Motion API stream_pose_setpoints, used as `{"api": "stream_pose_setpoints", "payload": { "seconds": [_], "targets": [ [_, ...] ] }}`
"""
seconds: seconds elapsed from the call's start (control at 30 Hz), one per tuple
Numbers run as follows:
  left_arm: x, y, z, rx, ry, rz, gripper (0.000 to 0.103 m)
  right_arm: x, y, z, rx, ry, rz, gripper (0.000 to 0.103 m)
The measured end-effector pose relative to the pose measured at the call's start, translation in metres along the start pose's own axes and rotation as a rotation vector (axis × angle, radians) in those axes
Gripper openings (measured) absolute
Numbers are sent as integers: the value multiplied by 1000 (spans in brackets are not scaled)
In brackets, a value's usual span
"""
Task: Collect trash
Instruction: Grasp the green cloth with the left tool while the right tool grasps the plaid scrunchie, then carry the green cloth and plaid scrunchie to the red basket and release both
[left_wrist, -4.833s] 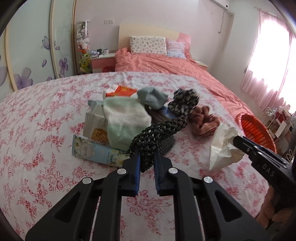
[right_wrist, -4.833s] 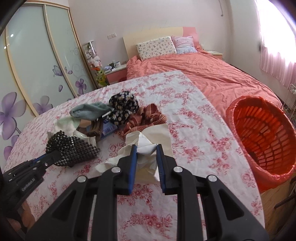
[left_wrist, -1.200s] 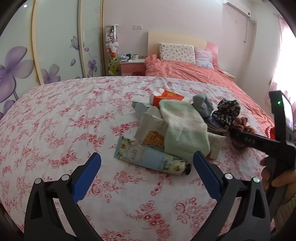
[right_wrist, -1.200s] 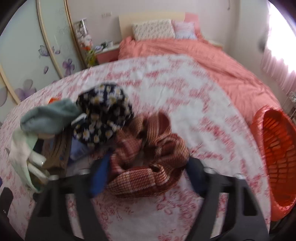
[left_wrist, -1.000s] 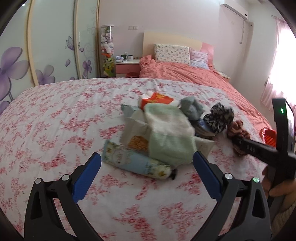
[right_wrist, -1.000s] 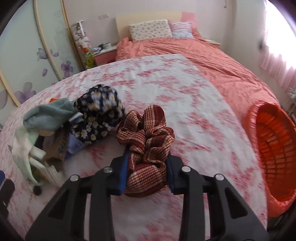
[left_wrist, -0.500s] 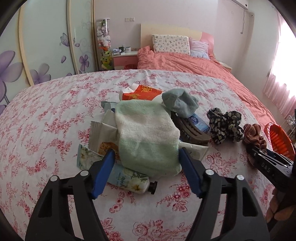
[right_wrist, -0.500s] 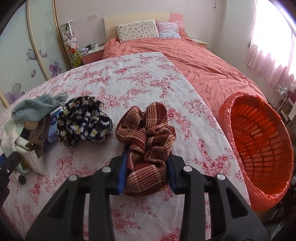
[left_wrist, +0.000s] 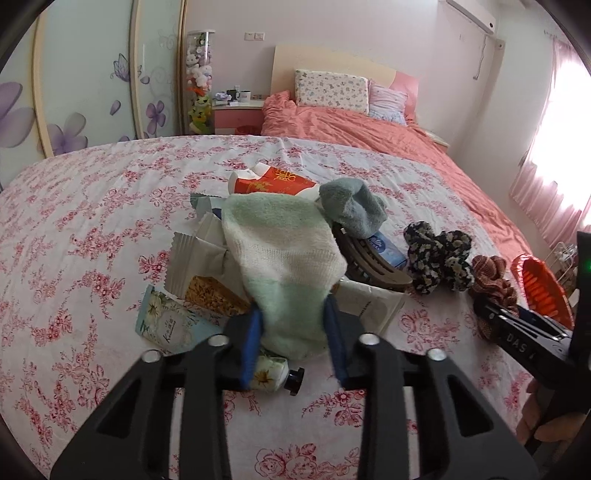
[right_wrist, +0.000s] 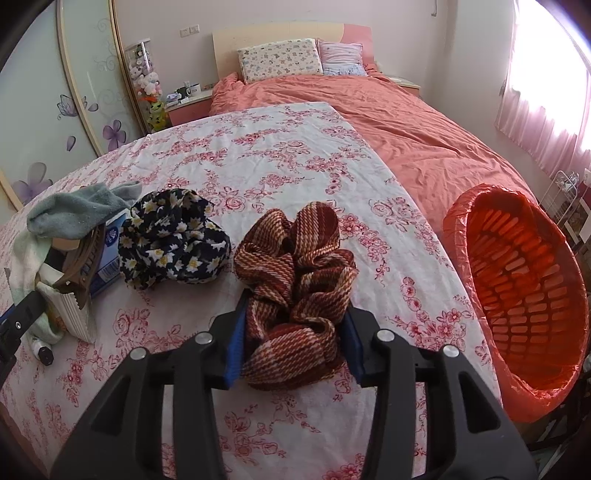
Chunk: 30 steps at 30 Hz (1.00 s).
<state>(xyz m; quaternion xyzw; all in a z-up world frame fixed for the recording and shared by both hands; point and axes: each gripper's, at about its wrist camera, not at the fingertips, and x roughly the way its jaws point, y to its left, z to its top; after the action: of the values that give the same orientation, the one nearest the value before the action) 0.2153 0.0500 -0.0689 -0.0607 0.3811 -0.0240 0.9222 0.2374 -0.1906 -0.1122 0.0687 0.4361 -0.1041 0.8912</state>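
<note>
Left gripper (left_wrist: 293, 341): blue-padded fingers (left_wrist: 250, 341) just closing, now narrow, pinching the near hem of the pale green knitted sock (left_wrist: 286, 258). Right gripper (right_wrist: 294, 341): fingers just easing apart, flanking the red-and-cream woven scrunchie (right_wrist: 297, 288); pads seemingly beside the fabric, contact not certain.

Outward, on the floral bedspread (left_wrist: 92, 229): silver snack wrapper (left_wrist: 199, 258) and floral cream tube (left_wrist: 173, 325) under the sock; grey-blue sock (left_wrist: 352, 210), brown hair clip (left_wrist: 373, 262), red-and-white packet (left_wrist: 273, 181), daisy-print scrunchie (right_wrist: 173, 240). Orange-lined slatted basket (right_wrist: 524, 280) off the bed's right edge.

Advisable for the step in hand: lift the sock straight up and slowly, so wrappers beneath stay put for separate collection; judge trash from clothing before binning.

Hidden: tube's middle under the left fingers; blue packet (right_wrist: 109, 251) mostly covered; basket contents not discernible.
</note>
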Motion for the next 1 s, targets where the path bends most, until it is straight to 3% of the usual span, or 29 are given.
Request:
{"api": "stream_pose_setpoints", "payload": {
  "seconds": [0.07, 0.23, 1.0],
  "targets": [
    [-4, 0, 0, 2, -3, -20, 19, -1, -5, 0, 22, -7, 19, 37],
    [-14, -1, 5, 20, -26, -26, 15, -5, -14, -1, 57, -23, 57, 31],
    [-54, -17, 33, 38, -122, -88, 15, -82, -17, 20, 46, -202, 110, 31]
  ]
}}
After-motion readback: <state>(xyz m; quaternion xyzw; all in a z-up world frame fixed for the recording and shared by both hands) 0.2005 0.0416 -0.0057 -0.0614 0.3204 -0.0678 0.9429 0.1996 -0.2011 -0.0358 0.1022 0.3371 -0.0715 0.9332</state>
